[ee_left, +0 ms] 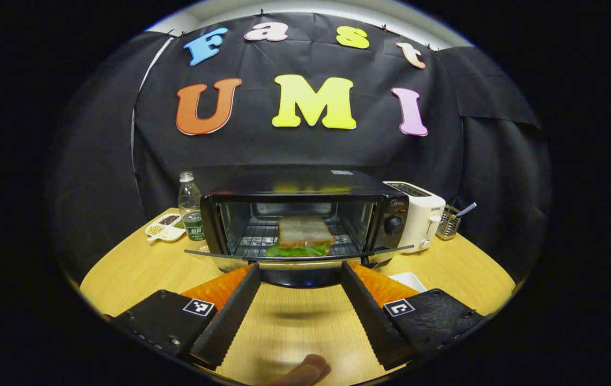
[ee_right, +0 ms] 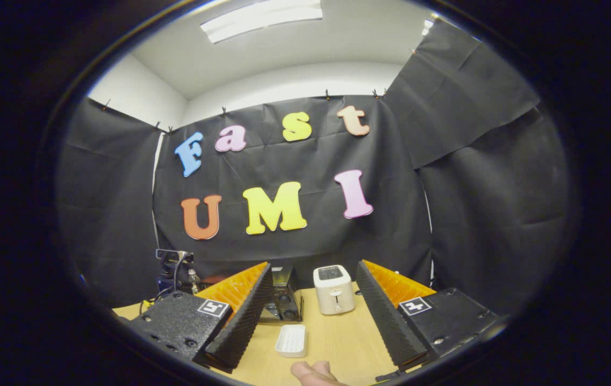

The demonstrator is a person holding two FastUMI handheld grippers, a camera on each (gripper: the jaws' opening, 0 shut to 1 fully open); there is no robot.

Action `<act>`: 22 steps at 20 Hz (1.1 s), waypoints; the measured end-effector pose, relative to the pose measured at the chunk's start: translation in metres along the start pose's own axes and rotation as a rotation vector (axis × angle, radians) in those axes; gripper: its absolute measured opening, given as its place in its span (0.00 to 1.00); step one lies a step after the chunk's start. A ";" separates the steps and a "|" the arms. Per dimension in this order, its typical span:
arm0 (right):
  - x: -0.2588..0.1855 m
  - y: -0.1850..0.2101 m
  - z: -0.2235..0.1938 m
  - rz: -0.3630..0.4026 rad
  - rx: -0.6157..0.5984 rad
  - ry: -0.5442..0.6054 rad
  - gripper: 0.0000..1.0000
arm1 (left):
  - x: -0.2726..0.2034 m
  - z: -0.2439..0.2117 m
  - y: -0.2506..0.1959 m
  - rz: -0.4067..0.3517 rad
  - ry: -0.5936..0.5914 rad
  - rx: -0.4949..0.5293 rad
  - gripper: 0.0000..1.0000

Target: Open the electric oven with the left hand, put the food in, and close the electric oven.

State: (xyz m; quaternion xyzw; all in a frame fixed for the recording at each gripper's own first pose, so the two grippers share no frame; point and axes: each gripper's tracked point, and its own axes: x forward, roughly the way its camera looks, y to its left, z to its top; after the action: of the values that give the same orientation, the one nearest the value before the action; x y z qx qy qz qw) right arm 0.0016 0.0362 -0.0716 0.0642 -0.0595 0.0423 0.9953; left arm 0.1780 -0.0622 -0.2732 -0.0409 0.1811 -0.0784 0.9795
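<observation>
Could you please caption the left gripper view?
Open left gripper faces the oven, door down, sandwich on rack.

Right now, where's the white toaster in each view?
Left gripper view: the toaster stands right of centre, touching or just beside the oven's knob side.
Right gripper view: it stands at centre, between that gripper's fingers, behind the small white tray.
Shared landmark: the oven, always on the toaster's left.

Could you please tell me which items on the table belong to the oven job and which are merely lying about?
Part of the job:
- electric oven, door down
- sandwich on its rack
- left tongs, open

Lying about:
- toaster
- water bottle
- divided snack dish
- wire utensil holder
- white tray
</observation>
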 end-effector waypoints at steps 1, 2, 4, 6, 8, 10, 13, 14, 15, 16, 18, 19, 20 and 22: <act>-0.002 -0.002 0.000 -0.005 0.000 0.001 0.89 | 0.003 0.006 0.000 -0.006 -0.014 0.000 0.99; -0.004 -0.006 -0.001 -0.013 0.000 0.002 0.89 | 0.009 0.009 0.001 -0.008 -0.012 -0.006 0.99; -0.010 -0.013 -0.002 -0.030 -0.008 0.010 0.89 | 0.023 0.004 0.004 -0.001 0.028 -0.010 0.99; -0.017 -0.017 -0.001 -0.036 -0.027 0.017 0.89 | 0.036 0.011 0.013 0.026 0.012 0.011 0.89; -0.025 -0.024 0.003 -0.049 -0.029 0.013 0.89 | 0.043 0.016 0.020 0.049 -0.008 0.024 0.97; -0.033 -0.028 0.005 -0.063 -0.038 0.009 0.89 | 0.033 0.019 0.016 0.042 -0.015 0.006 0.96; -0.046 -0.027 0.011 -0.062 -0.044 -0.003 0.89 | 0.002 0.037 0.010 0.037 -0.064 -0.004 0.96; -0.049 -0.027 0.012 -0.064 -0.044 -0.007 0.89 | -0.013 0.045 0.007 0.033 -0.088 -0.004 0.96; -0.054 -0.025 0.015 -0.062 -0.045 -0.010 0.89 | -0.029 0.053 0.004 0.034 -0.110 -0.003 0.96; -0.058 -0.023 0.016 -0.059 -0.043 -0.014 0.89 | -0.046 0.061 0.002 0.038 -0.132 0.002 0.96; -0.067 -0.020 0.019 -0.052 -0.039 -0.014 0.89 | -0.084 0.078 0.000 0.057 -0.184 0.023 0.96; -0.071 -0.022 0.020 -0.059 -0.039 -0.011 1.00 | -0.101 0.091 -0.002 0.068 -0.214 0.032 0.96; -0.074 -0.025 0.023 -0.067 -0.043 -0.013 1.00 | -0.118 0.100 -0.004 0.077 -0.243 0.039 0.96; -0.082 -0.032 0.032 -0.094 -0.049 -0.018 0.89 | -0.154 0.107 -0.013 0.089 -0.277 0.038 0.96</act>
State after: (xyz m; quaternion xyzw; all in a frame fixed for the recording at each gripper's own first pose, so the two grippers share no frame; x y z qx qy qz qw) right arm -0.0806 -0.0062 -0.0544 0.0430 -0.0666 -0.0064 0.9968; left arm 0.0725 -0.0431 -0.1183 -0.0246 0.0444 -0.0321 0.9982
